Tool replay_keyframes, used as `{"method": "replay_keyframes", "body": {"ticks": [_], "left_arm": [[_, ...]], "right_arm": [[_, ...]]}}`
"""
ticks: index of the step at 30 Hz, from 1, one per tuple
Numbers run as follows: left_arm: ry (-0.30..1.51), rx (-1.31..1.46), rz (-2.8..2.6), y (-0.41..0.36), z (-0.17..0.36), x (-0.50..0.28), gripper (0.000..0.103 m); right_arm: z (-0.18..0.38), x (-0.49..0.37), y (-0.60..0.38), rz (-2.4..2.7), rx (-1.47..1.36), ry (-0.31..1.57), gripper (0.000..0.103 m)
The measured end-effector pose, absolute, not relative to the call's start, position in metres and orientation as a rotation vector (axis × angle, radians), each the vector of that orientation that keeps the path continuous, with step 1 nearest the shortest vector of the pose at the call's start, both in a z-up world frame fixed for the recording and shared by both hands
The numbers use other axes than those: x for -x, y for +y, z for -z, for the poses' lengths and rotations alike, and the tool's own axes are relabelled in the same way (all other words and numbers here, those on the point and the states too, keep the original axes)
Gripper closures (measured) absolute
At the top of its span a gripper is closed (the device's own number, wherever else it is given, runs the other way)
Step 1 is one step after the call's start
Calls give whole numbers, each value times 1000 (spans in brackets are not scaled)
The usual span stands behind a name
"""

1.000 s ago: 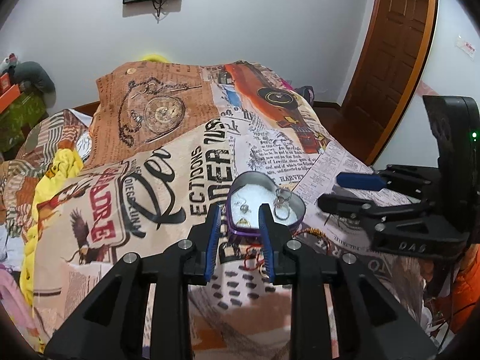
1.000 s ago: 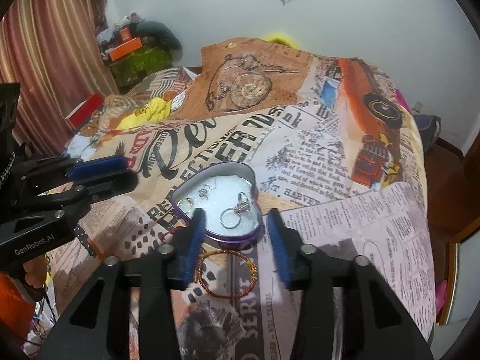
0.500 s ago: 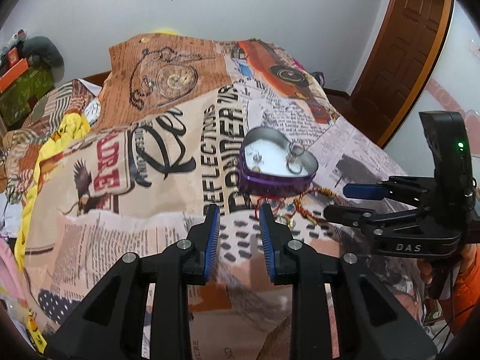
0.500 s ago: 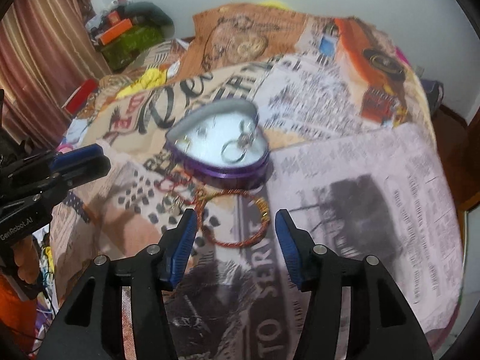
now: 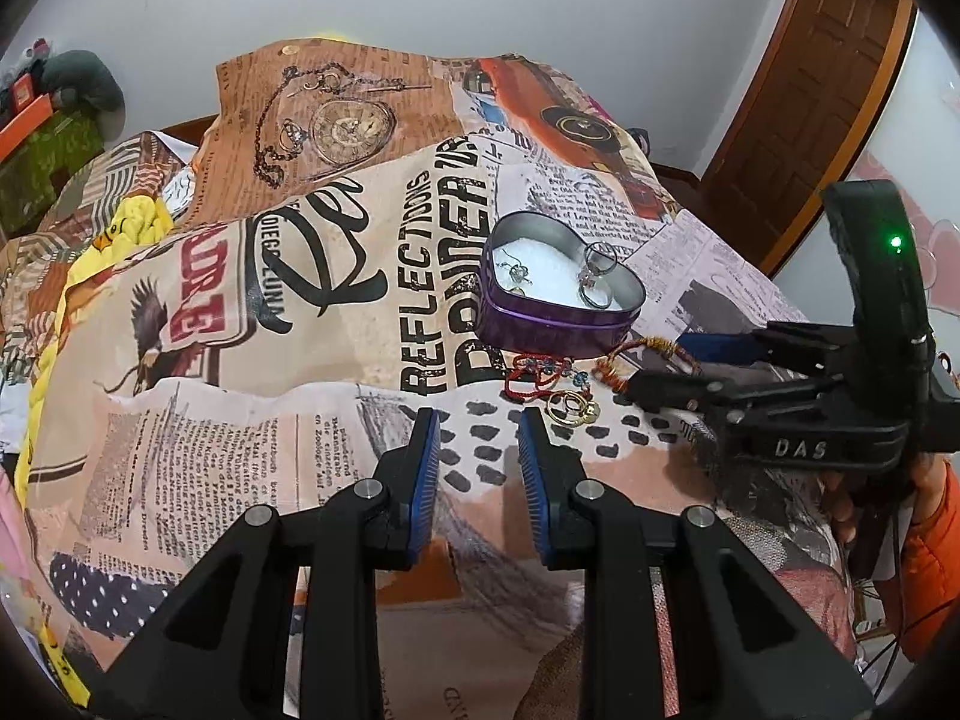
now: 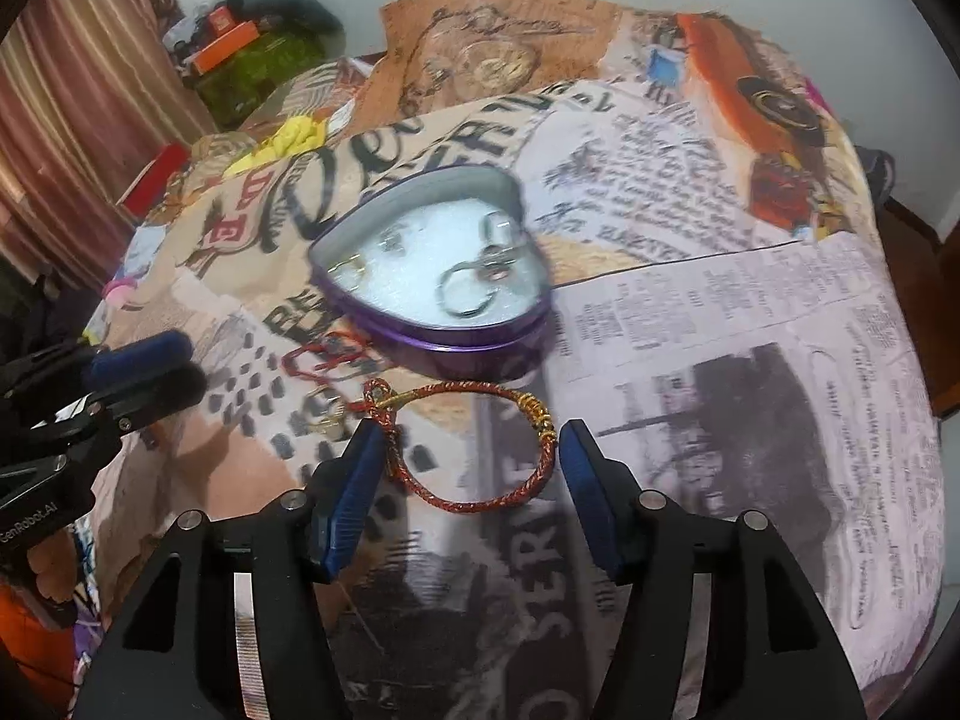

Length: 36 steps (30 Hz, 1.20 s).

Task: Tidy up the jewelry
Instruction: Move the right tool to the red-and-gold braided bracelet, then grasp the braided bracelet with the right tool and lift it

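Lowered since 0.5 s ago, right gripper (image 6: pixel 471 441) straddles the red bracelet (image 6: pixel 474 447), jaws spread; left gripper (image 5: pixel 477 429) hovers, parted.

Both views look forward and down over a bed (image 5: pixel 336 276) from its near end. The left view sits farther back and left; the right view hovers closer, right. Both share the heart-shaped tin (image 5: pixel 558 300) (image 6: pixel 432 276), and each catches the other's tongs.

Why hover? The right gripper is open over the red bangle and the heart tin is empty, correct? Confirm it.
Not quite. The heart tin already holds rings, as the right wrist view shows. The rest stands: the right gripper is open over the red bangle.
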State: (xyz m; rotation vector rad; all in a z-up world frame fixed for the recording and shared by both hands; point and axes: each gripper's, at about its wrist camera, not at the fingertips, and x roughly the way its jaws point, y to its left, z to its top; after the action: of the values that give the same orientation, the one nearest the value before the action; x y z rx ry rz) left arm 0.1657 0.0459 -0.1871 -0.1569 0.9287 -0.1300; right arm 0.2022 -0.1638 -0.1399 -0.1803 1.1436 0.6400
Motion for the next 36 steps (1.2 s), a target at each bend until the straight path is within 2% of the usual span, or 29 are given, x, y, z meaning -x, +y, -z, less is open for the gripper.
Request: {"method": "replay_keyframes", "body": {"ticks": [5, 11, 14, 16, 19, 25, 36], "left_arm": [[940, 150, 146, 40, 191, -169, 77], [944, 139, 167, 31, 191, -172, 77], [946, 130, 174, 26, 191, -172, 77], [947, 126, 179, 24, 190, -173, 77], [949, 118, 184, 20, 190, -174, 77], [955, 115, 202, 14, 190, -174, 77], [993, 117, 244, 1, 203, -181, 77]], "right_arm": [[142, -206, -176, -618, 177, 1134, 48], [144, -204, -178, -618, 217, 1096, 62], [146, -207, -182, -619, 207, 1085, 70], [147, -208, -185, -614, 202, 1077, 82], [146, -207, -187, -633, 188, 1070, 94], [142, -203, -185, -628, 193, 1049, 100], [111, -195, -204, -619, 141, 968, 100]]}}
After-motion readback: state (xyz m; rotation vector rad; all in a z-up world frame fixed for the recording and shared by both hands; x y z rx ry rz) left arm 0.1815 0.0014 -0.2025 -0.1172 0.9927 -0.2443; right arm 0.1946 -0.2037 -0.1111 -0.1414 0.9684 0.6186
